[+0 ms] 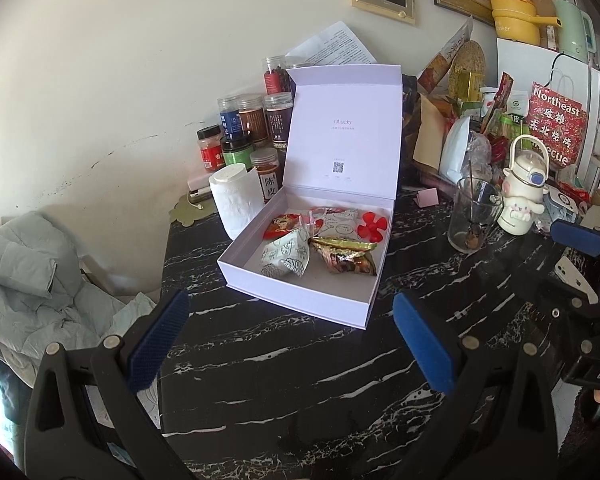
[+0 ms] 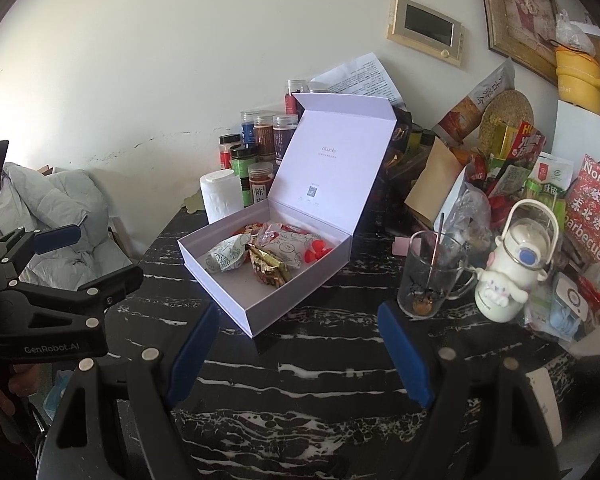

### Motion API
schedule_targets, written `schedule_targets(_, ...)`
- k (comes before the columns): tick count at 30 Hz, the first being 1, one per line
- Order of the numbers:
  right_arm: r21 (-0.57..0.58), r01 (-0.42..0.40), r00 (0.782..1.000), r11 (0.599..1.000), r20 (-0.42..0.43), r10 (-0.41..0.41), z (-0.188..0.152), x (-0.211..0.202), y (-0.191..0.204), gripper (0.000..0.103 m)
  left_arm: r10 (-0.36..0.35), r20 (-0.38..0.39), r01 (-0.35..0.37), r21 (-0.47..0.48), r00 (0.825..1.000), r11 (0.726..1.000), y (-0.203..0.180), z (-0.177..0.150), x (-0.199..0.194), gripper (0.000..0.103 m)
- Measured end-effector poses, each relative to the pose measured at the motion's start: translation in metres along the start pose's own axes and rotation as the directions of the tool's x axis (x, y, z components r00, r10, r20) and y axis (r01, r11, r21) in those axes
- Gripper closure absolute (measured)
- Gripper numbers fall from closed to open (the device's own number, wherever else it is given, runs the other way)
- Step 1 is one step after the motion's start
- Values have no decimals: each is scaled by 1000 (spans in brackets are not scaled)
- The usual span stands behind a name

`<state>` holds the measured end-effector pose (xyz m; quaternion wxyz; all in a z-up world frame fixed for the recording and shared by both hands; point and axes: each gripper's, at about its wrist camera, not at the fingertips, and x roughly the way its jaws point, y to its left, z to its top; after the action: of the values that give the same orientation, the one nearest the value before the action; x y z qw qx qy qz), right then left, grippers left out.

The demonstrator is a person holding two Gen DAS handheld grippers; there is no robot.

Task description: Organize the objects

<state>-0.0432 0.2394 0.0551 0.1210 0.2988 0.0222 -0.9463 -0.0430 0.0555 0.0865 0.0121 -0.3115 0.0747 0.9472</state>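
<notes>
Ahead of our left hand-held gripper (image 1: 292, 344) and right hand-held gripper (image 2: 300, 348), both released and empty, the white box (image 1: 300, 300) sits lid-up on the counter (image 1: 300, 380), holding wrapped snacks (image 1: 320, 246).

white box (image 1: 300, 292) | lid up (hinged back) | wrapped snacks (image 1: 320, 244) inside

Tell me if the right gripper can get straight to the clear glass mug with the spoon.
Probably yes: the right gripper is open and empty, and only bare black marble table lies before the clear glass mug.
</notes>
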Motion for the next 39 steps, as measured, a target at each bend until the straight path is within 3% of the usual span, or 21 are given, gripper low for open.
schedule_targets(17, -5, 2, 1000, 1000, -15, -2, -25, -4, 6, 20, -61, -51, 60, -17, 997, 998, -8, -39, 3, 1)
schedule_targets(39, -14, 5, 999, 1000, -42, -6, -28, 5, 12, 20, -64, -82, 62, -24, 995, 998, -6, -48, 12, 1)
